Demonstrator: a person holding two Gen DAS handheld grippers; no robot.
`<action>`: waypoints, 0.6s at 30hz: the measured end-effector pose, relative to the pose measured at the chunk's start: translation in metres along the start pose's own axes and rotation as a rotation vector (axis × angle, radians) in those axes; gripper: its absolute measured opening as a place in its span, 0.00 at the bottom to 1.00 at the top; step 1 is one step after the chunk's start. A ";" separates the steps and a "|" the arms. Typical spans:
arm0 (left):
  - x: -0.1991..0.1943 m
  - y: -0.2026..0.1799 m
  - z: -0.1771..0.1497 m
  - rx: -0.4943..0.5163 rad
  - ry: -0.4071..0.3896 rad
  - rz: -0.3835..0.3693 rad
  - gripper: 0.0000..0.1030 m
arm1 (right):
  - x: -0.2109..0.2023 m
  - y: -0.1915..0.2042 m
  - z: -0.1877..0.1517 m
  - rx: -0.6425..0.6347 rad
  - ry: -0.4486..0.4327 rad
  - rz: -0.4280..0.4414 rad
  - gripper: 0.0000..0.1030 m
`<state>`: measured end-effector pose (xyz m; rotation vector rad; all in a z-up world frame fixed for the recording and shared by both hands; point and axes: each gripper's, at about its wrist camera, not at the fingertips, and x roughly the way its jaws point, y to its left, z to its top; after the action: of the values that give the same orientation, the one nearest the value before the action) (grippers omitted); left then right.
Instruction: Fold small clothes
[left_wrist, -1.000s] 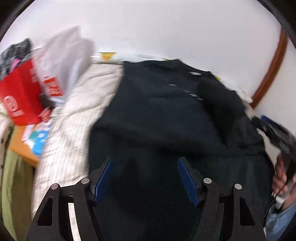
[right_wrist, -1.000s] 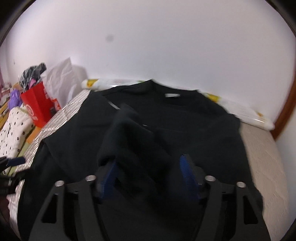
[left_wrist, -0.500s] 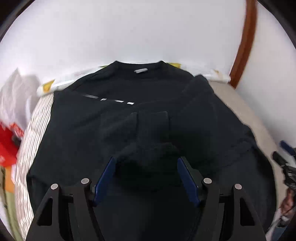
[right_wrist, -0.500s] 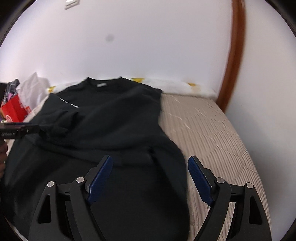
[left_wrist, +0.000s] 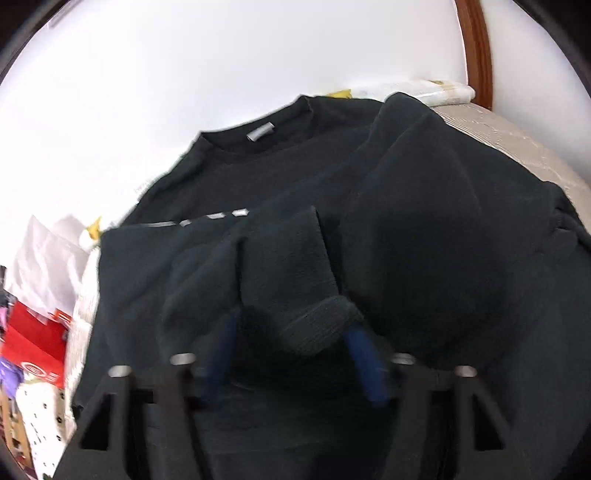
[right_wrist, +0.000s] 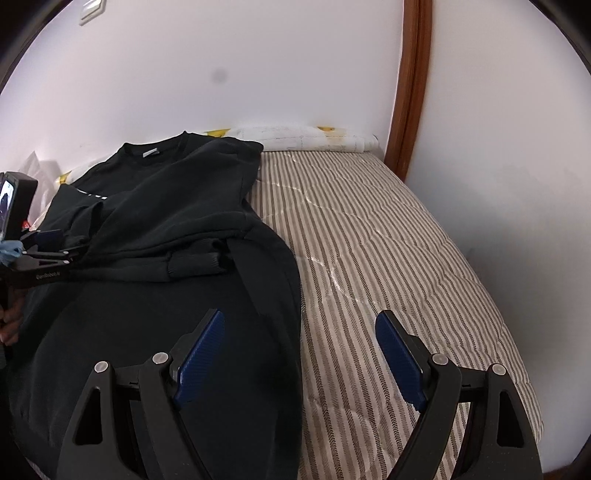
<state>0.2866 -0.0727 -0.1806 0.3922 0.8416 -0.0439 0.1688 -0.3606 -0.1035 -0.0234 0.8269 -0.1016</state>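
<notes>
You are holding the ribbed sleeve cuff (left_wrist: 317, 328) between your left claw (left_wrist: 291, 354) fingers, seemingly gripped (blur hides contact), laying it across the black fleece sweatshirt (right_wrist: 177, 206) ahead; your right claw (right_wrist: 299, 354) is hanging released over its hem on the striped bed (right_wrist: 388, 240).

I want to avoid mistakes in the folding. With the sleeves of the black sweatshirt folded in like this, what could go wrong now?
1. The sleeve cuff sits between the left gripper fingers; if it clings as the gripper pulls away, the fold may drag open.
2. The right gripper is open and holds nothing, so the sweatshirt edge beside the striped mattress could shift.
</notes>
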 end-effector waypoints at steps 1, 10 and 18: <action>-0.002 0.004 0.000 0.004 -0.008 0.001 0.20 | -0.001 0.003 0.002 -0.003 -0.004 0.001 0.81; -0.040 0.116 -0.016 -0.283 -0.072 -0.019 0.10 | -0.002 0.035 0.026 -0.031 -0.032 0.020 0.81; -0.031 0.217 -0.087 -0.553 0.015 -0.019 0.20 | -0.001 0.068 0.043 -0.088 -0.047 0.021 0.81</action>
<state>0.2451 0.1558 -0.1406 -0.1354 0.8350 0.1724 0.2056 -0.2934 -0.0776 -0.0999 0.7843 -0.0443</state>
